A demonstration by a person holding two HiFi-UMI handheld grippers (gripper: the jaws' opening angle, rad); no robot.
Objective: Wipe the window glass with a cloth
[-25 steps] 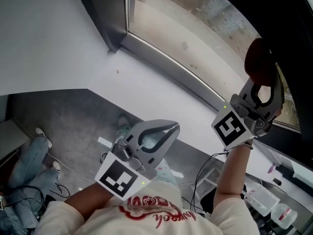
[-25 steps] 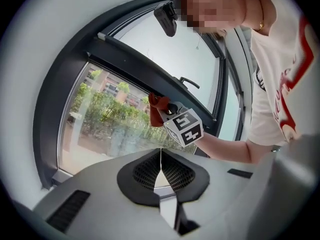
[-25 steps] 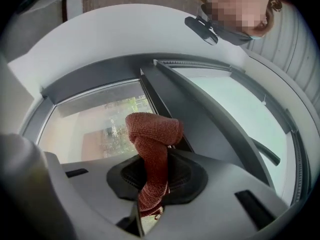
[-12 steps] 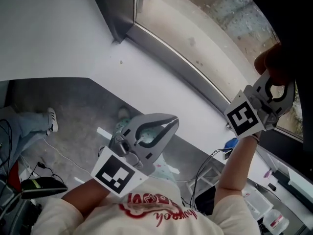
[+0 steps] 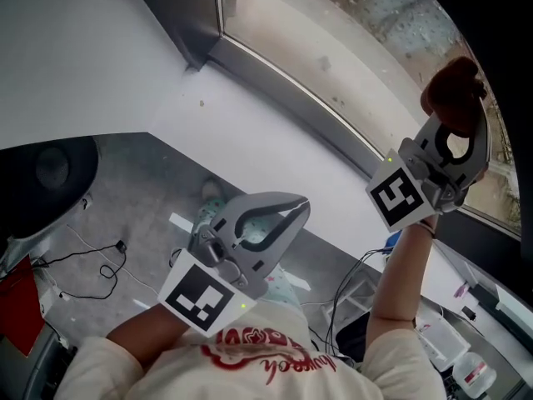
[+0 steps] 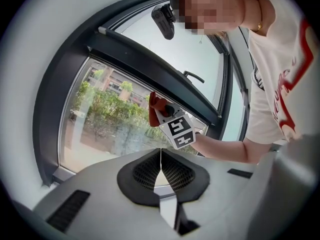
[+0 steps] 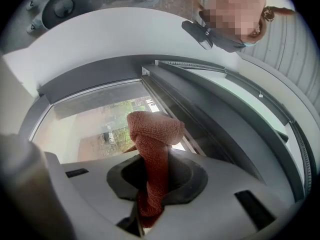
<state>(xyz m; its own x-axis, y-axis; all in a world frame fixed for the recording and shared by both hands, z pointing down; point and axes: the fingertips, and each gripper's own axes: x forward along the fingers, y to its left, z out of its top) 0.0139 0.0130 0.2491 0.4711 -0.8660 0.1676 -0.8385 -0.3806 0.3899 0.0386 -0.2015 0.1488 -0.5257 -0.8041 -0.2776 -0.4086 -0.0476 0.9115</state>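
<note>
A red cloth (image 5: 450, 83) is bunched between the jaws of my right gripper (image 5: 456, 107), raised at the right against the window glass (image 5: 350, 40). In the right gripper view the cloth (image 7: 153, 134) stands up out of the shut jaws, its top in front of the glass (image 7: 90, 126). My left gripper (image 5: 301, 209) hangs low by the person's chest, shut and empty. The left gripper (image 6: 160, 156) looks up at the glass (image 6: 110, 119), the right gripper's marker cube (image 6: 178, 130) and the cloth (image 6: 154, 109).
A white sill (image 5: 250, 132) runs below the dark window frame (image 5: 179, 15). A window handle (image 6: 193, 76) sits on the upper sash. Cables (image 5: 92, 248) lie on the grey floor, a dark rounded shape (image 5: 42, 182) at the left, and bottles and boxes (image 5: 466, 365) at the bottom right.
The right gripper with the cloth dipped right and down along the glass, then came back up. The left gripper stayed put. A person's legs at the left have left the view.
</note>
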